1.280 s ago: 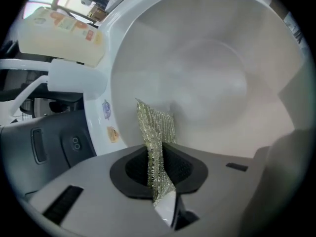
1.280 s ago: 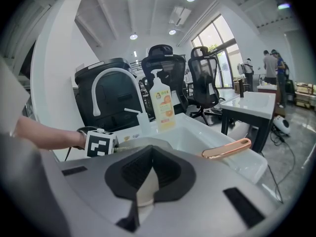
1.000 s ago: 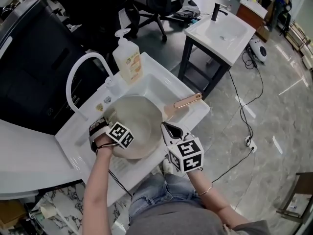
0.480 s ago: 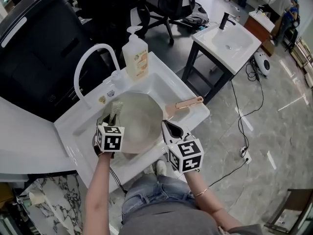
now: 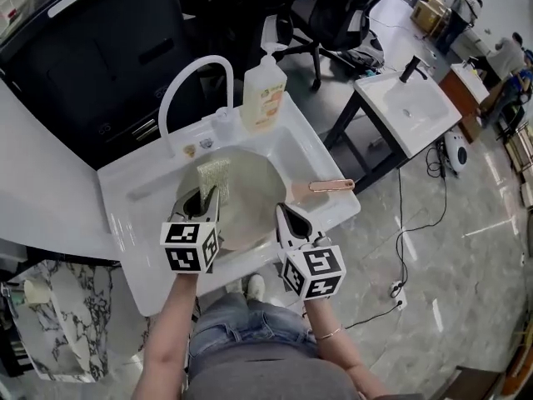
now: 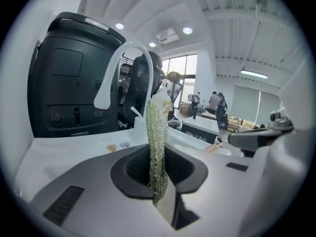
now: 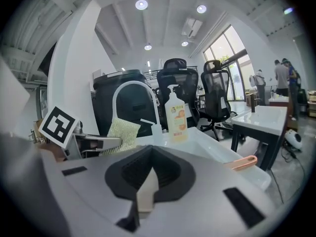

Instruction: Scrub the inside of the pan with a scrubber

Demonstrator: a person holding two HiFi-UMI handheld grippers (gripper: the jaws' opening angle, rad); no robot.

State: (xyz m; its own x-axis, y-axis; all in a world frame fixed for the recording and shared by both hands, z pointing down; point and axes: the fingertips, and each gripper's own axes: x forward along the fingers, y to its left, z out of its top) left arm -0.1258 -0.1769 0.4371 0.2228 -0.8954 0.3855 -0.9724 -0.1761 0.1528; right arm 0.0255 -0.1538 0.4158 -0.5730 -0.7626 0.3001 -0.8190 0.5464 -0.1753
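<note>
A pale round pan (image 5: pixel 250 200) lies in the white sink (image 5: pixel 141 192), its copper-coloured handle (image 5: pixel 326 187) pointing right over the rim. My left gripper (image 5: pixel 208 197) is shut on a yellow-green scrubber (image 5: pixel 213 176), held upright above the pan's left side. In the left gripper view the scrubber (image 6: pixel 155 132) stands edge-on, pinched by my left gripper (image 6: pixel 160 191). My right gripper (image 5: pixel 288 216) hovers by the pan's near right rim, shut and empty. The right gripper view shows my right gripper (image 7: pixel 146 191) closed on nothing, with the scrubber (image 7: pixel 123 131) to its left.
A white arched faucet (image 5: pixel 193 86) and a soap pump bottle (image 5: pixel 263 92) stand at the sink's back edge. A second washbasin stand (image 5: pixel 412 107) is to the right. Office chairs (image 5: pixel 333 15) and a dark cabinet (image 5: pixel 92 40) lie behind. Cables (image 5: pixel 408 223) trail on the floor.
My left gripper has lifted from the pan's left inside with the scrubber, which now stands upright above the pan. My right gripper has stayed by the near right rim.
</note>
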